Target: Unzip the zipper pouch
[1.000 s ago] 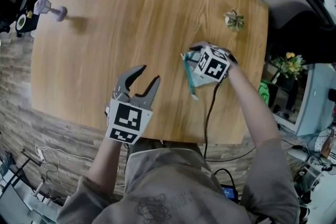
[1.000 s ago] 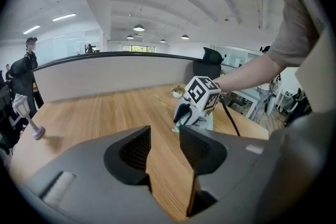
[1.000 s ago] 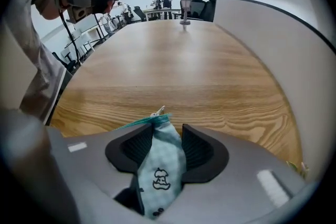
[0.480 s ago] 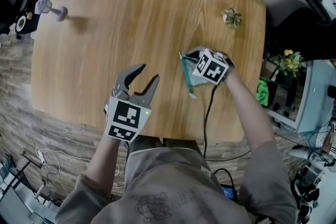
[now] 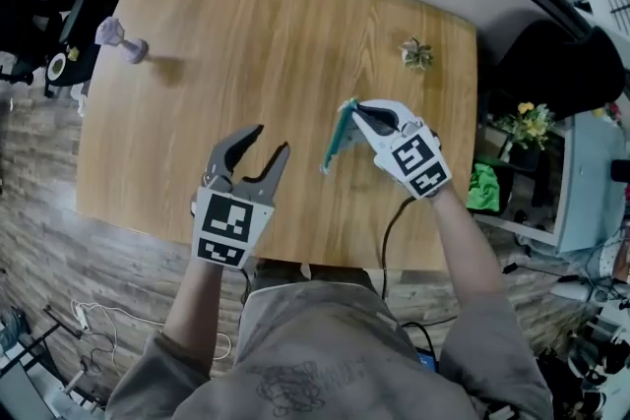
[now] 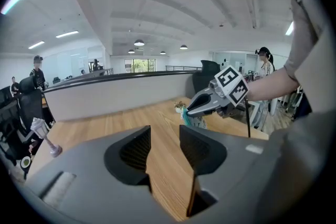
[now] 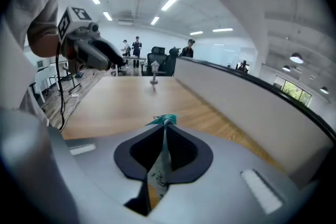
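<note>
The zipper pouch [image 5: 334, 141] is pale with a teal zipper edge and hangs edge-on above the wooden table [image 5: 246, 44]. My right gripper [image 5: 351, 108] pinches its top edge; the jaws are closing with the pouch [image 7: 159, 168] squeezed between the pads, its teal edge poking out past the tips. My left gripper [image 5: 271, 140] hovers open over the table's near edge, left of the pouch, with nothing between its fingers. In the left gripper view, the right gripper [image 6: 190, 109] and the pouch [image 6: 187, 117] sit ahead to the right.
A small potted plant [image 5: 415, 53] stands near the table's far right corner. A purple object [image 5: 120, 36] lies at the far left. A black cable [image 5: 389, 231] hangs from the right gripper over the near edge. Chairs and clutter surround the table.
The right gripper has closed on the pouch and lifted it off the table, swinging it left so it hangs edge-on. The left gripper has barely moved.
</note>
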Available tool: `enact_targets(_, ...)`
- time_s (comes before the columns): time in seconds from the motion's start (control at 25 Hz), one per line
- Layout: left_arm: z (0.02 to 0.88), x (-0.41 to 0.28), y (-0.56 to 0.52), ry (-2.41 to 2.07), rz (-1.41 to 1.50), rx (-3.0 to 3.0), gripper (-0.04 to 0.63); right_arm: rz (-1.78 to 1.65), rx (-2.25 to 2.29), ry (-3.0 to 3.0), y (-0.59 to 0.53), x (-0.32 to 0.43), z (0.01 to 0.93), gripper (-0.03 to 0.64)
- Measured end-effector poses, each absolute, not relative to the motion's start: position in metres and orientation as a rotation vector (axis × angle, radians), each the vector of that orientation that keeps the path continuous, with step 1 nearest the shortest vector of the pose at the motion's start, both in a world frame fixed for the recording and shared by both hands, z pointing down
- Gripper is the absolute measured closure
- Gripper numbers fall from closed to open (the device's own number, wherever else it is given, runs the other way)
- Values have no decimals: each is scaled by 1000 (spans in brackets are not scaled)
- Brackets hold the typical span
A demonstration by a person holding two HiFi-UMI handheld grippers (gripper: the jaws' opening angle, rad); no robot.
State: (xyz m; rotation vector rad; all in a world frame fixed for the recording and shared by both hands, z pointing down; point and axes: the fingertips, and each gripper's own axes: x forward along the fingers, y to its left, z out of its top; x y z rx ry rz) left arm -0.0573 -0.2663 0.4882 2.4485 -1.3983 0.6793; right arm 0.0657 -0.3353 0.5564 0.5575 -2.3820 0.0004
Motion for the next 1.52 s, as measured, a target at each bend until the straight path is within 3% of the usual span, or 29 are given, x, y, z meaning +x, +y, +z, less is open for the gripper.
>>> enact_targets(0.32,397,-53,-256,-1491,556,2574,422,-125,896,-2665,-316,75,399,589)
enact_targets(0.6,340,-52,-239,-1524,455,2650,423,-171,1016,-2780,-278,87,320,589)
enact_targets(1.28,335,-43,-201,-1374,357,2645,423,-10,1015,-2787,-216,99,330,589)
enact_targets(1.52,313,-17,-195,-1113,209,2723,423,-66,907,-2842,-206,91,311,589)
